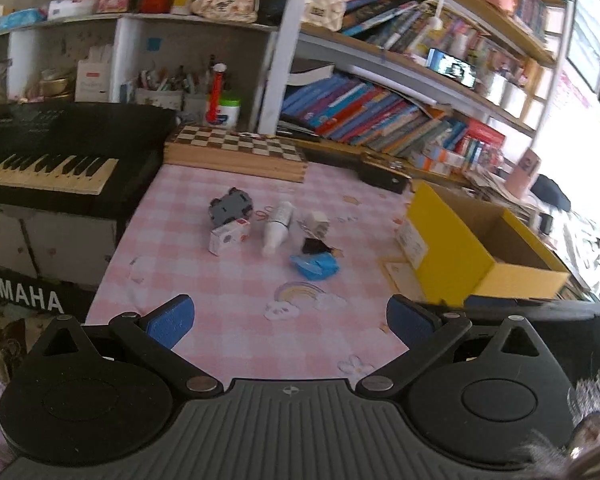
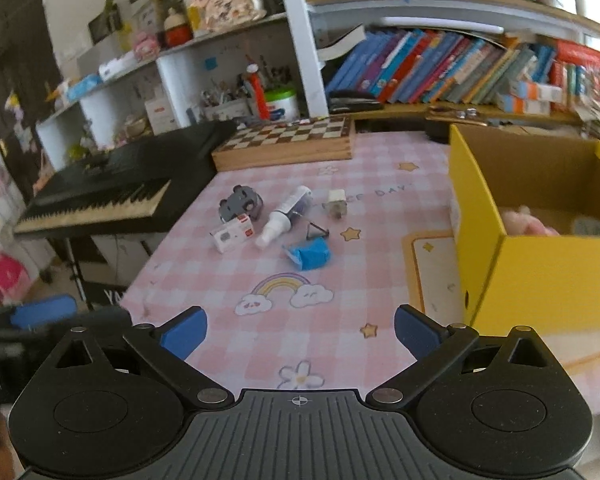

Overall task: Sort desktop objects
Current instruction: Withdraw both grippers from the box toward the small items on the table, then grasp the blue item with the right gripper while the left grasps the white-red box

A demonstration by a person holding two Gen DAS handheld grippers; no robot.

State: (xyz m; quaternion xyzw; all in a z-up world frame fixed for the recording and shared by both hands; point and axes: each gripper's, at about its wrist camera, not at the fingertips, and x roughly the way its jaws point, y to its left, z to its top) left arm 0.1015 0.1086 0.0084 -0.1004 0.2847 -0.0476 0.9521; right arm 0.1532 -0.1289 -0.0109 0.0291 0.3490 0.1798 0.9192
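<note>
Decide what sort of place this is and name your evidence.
Probably a home study or child's room: shelves packed with leaning books, a black Yamaha keyboard, and a pink checked tablecloth with a rainbow print.

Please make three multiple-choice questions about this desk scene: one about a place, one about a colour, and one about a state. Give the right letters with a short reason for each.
1. Where does the chessboard lie?
A. at the far edge of the table, beside the keyboard
B. inside the box
C. under the spray bottle

2. What colour is the outside of the cardboard box?
A. green
B. yellow
C. white

3. How is the spray bottle placed?
A. upright
B. lying on its side
C. held in a hand-held gripper

Answers:
1. A: it lies at the back of the pink tablecloth, next to the keyboard.
2. B: its outer walls are yellow.
3. B: it lies flat, and both the left hand-held gripper and the right hand-held gripper are open and empty.
</note>
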